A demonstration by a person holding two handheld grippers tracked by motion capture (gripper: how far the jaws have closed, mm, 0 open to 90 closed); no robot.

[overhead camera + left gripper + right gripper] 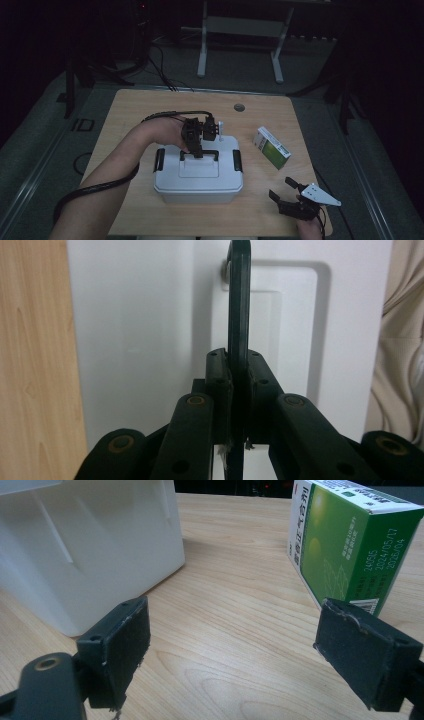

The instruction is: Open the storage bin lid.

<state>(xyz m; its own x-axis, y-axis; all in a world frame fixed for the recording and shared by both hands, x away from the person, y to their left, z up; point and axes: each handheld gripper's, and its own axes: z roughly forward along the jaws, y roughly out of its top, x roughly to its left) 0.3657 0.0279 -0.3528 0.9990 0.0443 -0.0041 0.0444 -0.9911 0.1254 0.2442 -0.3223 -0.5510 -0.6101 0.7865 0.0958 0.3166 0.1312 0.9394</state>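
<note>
A white lidded storage box (170, 176) with black side latches sits in the middle of the wooden table (130, 115). Its black carry handle (210, 152) stands upright on the lid. My left gripper (196, 150) reaches over the box from the back and is shut on that handle. In the left gripper view the thin handle (239, 300) runs straight between the pressed pads of the left gripper (239, 365), above the white lid (140, 340). My right gripper (281, 188) rests open near the front right corner. Its jaws (232, 650) frame bare wood between the box wall (90, 545) and a green carton (345, 545).
The green and white carton (271, 147) lies right of the box. A round cable hole (239, 107) is near the table's far edge. A white frame stand (202, 50) is on the floor beyond. The left gripper's cable (90, 190) trails off the front left.
</note>
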